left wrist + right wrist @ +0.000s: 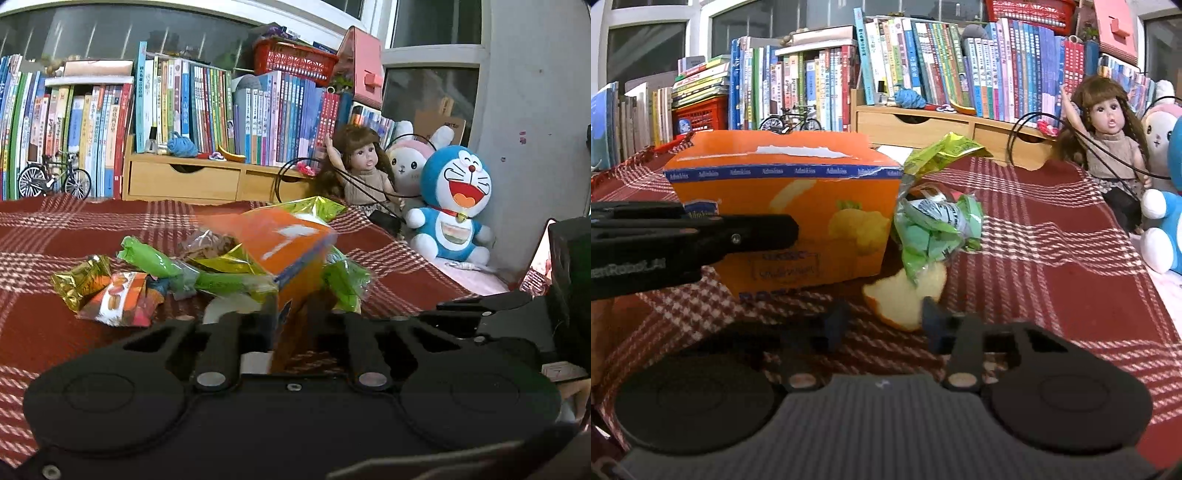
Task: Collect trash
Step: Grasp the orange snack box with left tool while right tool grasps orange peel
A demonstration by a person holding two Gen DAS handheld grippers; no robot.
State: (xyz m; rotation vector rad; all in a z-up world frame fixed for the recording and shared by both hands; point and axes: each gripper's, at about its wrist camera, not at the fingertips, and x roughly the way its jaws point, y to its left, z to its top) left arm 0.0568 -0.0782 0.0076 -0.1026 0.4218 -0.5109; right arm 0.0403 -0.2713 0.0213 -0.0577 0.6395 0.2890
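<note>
An orange cardboard box [280,251] stands on the red plaid cloth [55,229], and my left gripper [291,321] is shut on its near wall. From the right wrist view the same box [783,206] fills the left middle, with the left gripper [786,230] reaching in across its front. A piece of orange peel [905,295] lies between the tips of my right gripper [884,321]; the right finger touches it and a gap shows on the left. Green wrappers [934,229] and a yellow-green foil bag [945,151] lie beside the box. More wrappers [118,299] lie to its left.
Rows of books [207,103] and a wooden drawer unit [184,181] line the back. A doll [1108,144], a blue plush [454,203] and a rabbit plush [406,162] sit at the right edge. A model bicycle [51,181] stands at the back left.
</note>
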